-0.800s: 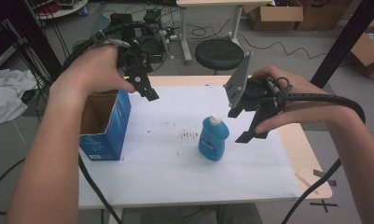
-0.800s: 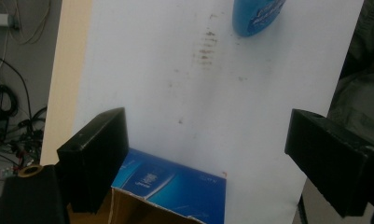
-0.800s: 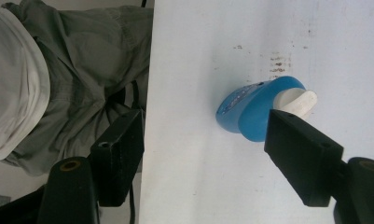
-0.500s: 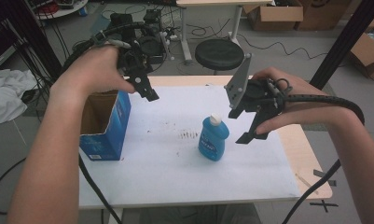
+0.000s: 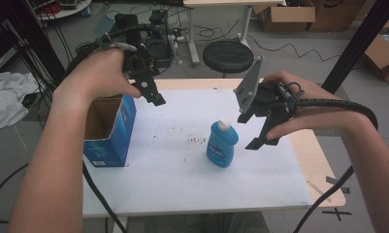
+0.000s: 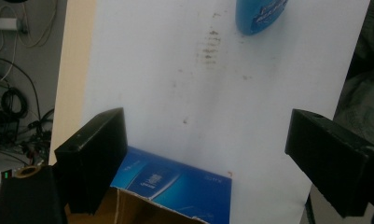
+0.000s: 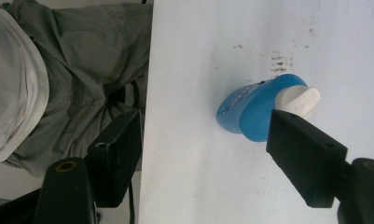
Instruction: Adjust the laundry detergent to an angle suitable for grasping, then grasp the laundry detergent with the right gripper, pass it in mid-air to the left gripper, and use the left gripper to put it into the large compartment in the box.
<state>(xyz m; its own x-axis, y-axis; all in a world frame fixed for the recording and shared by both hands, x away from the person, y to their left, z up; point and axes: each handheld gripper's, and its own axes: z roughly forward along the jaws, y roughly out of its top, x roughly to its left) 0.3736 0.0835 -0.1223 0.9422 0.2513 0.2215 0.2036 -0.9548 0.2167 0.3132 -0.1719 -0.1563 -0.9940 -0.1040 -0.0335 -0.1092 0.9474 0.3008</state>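
Note:
A blue bottle [image 5: 221,144] with a white cap stands upright near the middle of the white table [image 5: 182,184]. An open-topped blue cardboard box [image 5: 107,131] sits at the table's left edge. My left gripper [image 5: 153,94] hovers open above the box's right wall. In the left gripper view its jaws [image 6: 212,163] stand wide apart over the box [image 6: 175,186], with the bottle [image 6: 259,14] farther off. My right gripper [image 5: 249,132] hangs open just to the right of the bottle, apart from it. In the right gripper view the gripper [image 7: 210,158] holds nothing, and the bottle [image 7: 254,112] sits beside the right jaw.
Brown smudges [image 5: 197,141] mark the tabletop left of the bottle. A black stool [image 5: 228,56] and tangled cables with equipment [image 5: 153,34] stand behind the table. Cardboard boxes [image 5: 383,53] lie at the back right. The person's lap [image 7: 82,70] is at the near edge.

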